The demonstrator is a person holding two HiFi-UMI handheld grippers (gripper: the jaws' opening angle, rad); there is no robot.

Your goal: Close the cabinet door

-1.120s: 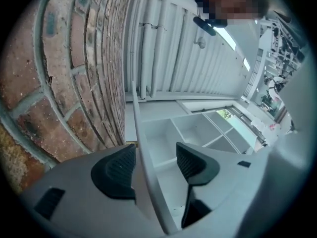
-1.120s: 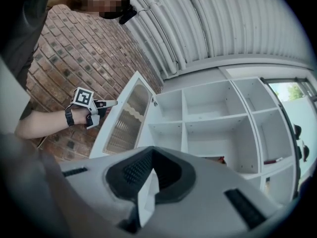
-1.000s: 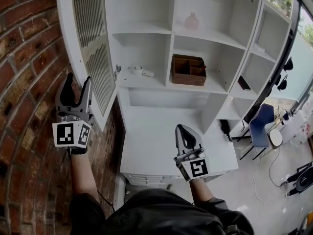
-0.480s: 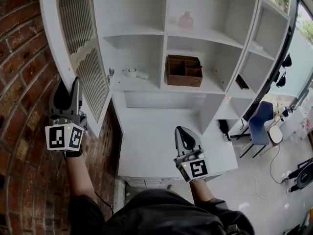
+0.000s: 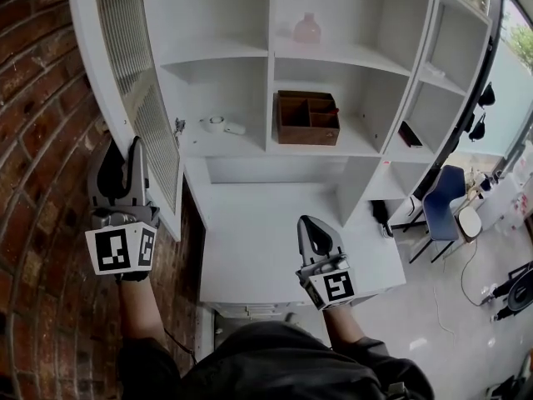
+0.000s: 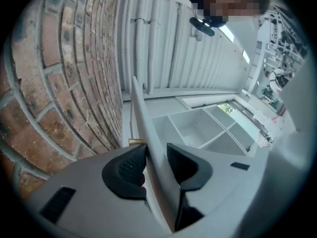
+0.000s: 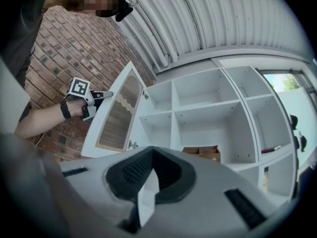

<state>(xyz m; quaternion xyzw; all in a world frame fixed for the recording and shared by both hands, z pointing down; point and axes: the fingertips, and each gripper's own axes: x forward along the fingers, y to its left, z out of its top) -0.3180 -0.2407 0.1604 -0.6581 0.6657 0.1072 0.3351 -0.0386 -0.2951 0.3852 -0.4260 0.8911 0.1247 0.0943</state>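
The white cabinet door with a ribbed glass panel stands swung open to the left, close to the brick wall. My left gripper is at the door's lower free edge. In the left gripper view the door's edge runs between the jaws of that gripper, which are closing, and both pads lie against it. My right gripper hangs low over the white counter, shut and empty. The right gripper view shows the door from afar, above that gripper.
The open white shelving holds a brown wooden box, a tape roll and a pink bottle. The door's hinge sits at the shelf edge. A blue chair stands on the floor at the right.
The left gripper's jaws have narrowed from wide apart onto the door's edge. The right gripper has barely shifted.
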